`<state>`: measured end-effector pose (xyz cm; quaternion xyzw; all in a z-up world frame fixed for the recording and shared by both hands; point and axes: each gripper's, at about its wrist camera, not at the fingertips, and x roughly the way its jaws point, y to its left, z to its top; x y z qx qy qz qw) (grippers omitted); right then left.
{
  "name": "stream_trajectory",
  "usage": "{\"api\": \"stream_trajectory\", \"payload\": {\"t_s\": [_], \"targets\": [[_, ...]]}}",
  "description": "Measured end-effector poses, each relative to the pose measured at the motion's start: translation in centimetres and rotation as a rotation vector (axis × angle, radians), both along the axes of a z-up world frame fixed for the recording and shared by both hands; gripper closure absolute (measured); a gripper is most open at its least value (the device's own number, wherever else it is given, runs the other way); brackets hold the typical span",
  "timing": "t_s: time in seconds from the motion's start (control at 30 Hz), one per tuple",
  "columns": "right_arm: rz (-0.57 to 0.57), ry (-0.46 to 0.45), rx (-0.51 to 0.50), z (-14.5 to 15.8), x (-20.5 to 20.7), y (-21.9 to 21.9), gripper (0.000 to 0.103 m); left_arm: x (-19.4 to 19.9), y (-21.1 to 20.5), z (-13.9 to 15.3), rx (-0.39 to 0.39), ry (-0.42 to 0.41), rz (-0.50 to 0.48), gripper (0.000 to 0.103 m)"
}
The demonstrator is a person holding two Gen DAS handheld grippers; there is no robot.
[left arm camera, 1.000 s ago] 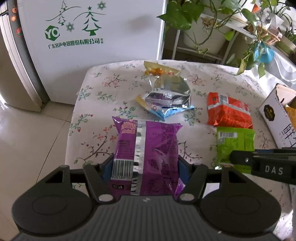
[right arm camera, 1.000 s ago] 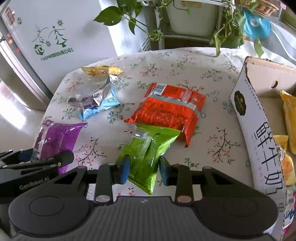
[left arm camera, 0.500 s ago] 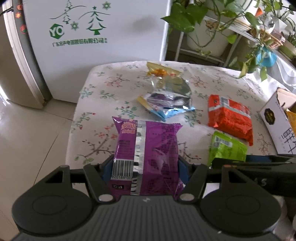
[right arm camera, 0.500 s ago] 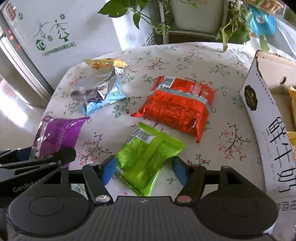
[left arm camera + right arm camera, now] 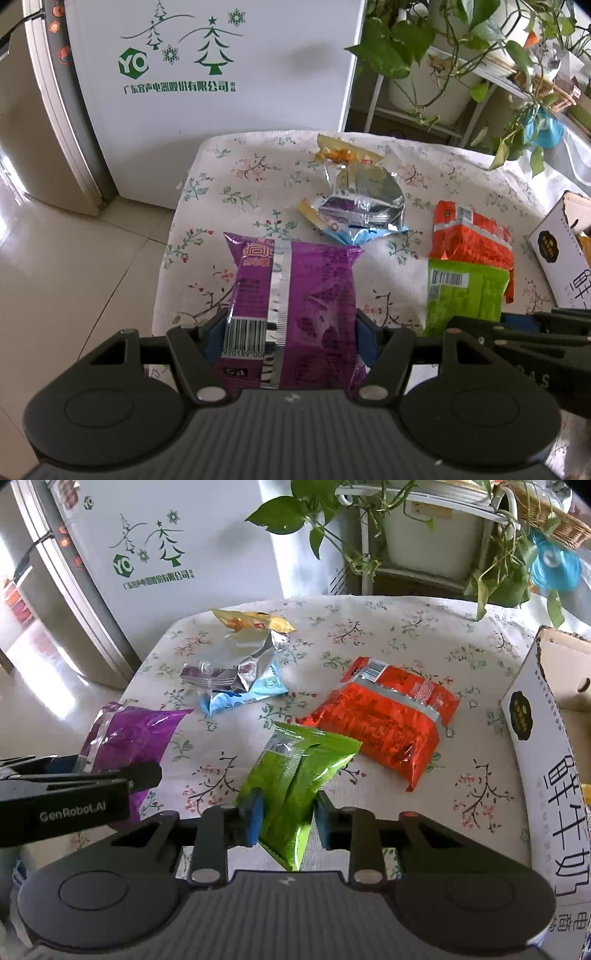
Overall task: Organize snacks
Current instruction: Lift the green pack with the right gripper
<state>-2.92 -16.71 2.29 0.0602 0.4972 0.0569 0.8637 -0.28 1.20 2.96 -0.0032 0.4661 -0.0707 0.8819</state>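
Half a second ago the right claw (image 5: 286, 818) stood wide around the green snack bag (image 5: 295, 775); its jaws have just been closing and now pinch it above the tabletop (image 5: 406, 635). Beside it, the left claw (image 5: 290, 341) grips the purple snack bag (image 5: 295, 306).

Each tool was matte black plastic with a ribbed centre, two round discs at the lower corners and silver screw heads. The right tool (image 5: 286, 818) carried blue pads (image 5: 254, 821). The left tool (image 5: 290, 338), seen side-on at the left of the right wrist view, bore pale "GenRobot.AI" lettering.
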Motion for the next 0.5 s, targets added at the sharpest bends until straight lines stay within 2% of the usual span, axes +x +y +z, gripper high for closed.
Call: {"api": "stream_trajectory", "payload": {"t_s": [0.17, 0.3, 0.5], "targets": [[0.018, -0.031, 0.0, 0.4, -0.4, 0.1, 0.074, -0.3, 0.0, 0.2, -0.014, -0.006, 0.007, 0.036], [0.052, -0.083, -0.062, 1.3, -0.8, 0.5, 0.079, -0.7, -0.2, 0.3, -0.017, -0.01, 0.003, 0.036], [0.079, -0.096, -0.067, 1.6, -1.0, 0.5, 0.081, -1.0, -0.5, 0.3, -0.019, -0.011, 0.0, 0.036]]}}
